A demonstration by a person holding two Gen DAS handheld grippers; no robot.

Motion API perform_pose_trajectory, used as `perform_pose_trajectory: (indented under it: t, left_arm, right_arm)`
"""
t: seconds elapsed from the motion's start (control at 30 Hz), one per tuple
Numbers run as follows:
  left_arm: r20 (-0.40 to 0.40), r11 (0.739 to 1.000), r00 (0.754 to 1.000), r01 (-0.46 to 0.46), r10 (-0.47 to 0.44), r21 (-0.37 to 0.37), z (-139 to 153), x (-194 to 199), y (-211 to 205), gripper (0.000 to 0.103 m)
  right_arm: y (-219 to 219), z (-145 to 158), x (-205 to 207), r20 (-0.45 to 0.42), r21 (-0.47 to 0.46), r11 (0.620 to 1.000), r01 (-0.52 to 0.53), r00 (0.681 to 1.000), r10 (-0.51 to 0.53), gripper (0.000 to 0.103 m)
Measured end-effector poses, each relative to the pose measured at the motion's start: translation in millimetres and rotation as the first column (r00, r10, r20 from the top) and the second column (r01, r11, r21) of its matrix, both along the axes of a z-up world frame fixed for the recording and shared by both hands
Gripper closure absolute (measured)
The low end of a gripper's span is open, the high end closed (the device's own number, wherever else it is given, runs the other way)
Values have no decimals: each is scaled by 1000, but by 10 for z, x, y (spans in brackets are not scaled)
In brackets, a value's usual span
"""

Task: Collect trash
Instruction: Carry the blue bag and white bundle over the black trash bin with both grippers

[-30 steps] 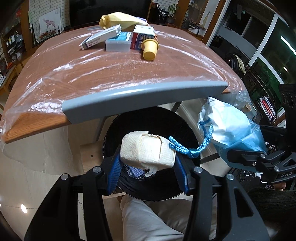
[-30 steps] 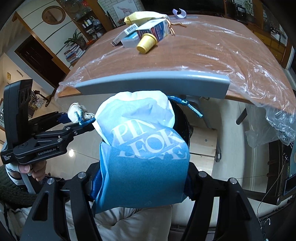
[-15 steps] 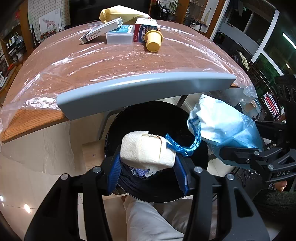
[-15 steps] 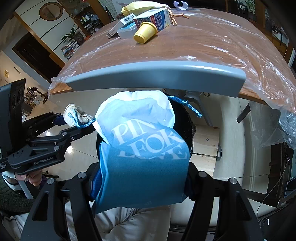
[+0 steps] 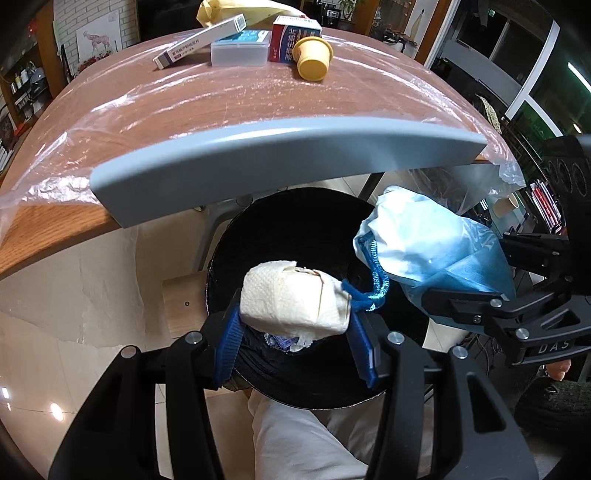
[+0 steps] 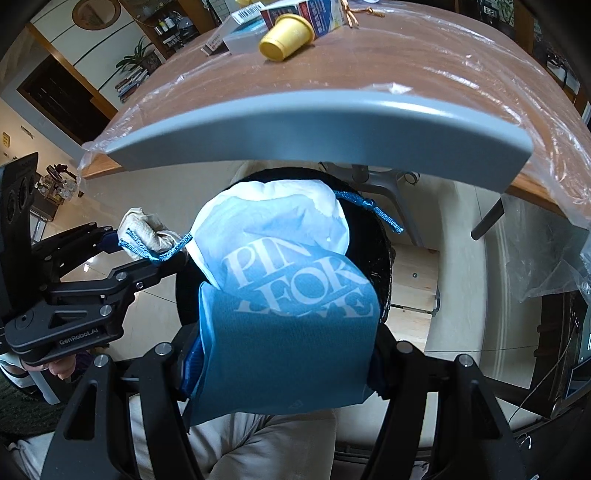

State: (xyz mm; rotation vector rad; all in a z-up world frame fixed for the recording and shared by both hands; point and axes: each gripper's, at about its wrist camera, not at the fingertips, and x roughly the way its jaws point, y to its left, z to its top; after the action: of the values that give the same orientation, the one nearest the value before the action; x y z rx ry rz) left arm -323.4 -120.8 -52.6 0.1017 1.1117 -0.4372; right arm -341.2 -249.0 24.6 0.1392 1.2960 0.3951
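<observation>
My left gripper (image 5: 295, 332) is shut on a crumpled white paper wad (image 5: 293, 301) and holds it over the open black trash bin (image 5: 295, 229) below the table edge. My right gripper (image 6: 284, 362) is shut on a blue and white drawstring bag (image 6: 288, 295) printed with white letters, held over the same bin (image 6: 380, 254). The bag (image 5: 432, 254) hangs just right of the wad, and its blue cord (image 5: 373, 291) lies against the wad. The left gripper and wad (image 6: 144, 229) show at the left of the right wrist view.
A grey chair back (image 5: 280, 162) arches above the bin. Behind it is a wooden table (image 5: 221, 103) under clear plastic, with a yellow cup (image 5: 312, 61), cartons (image 5: 199, 46), a clear box (image 5: 240, 48) and a yellow bag (image 5: 236, 9) at its far end.
Both grippers have moved forward and closer together over the bin. The bag now hangs nearer the paper wad. Both holds are unchanged.
</observation>
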Motion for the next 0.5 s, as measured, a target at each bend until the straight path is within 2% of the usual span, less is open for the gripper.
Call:
perform_pose_trajectory:
  t: [0.5]
  left_arm:
    - [-33, 1000, 999, -3, 4, 25, -196, 59, -50, 51]
  right_arm:
    - [87, -266, 113, -59, -24, 1000, -5, 998, 3, 37]
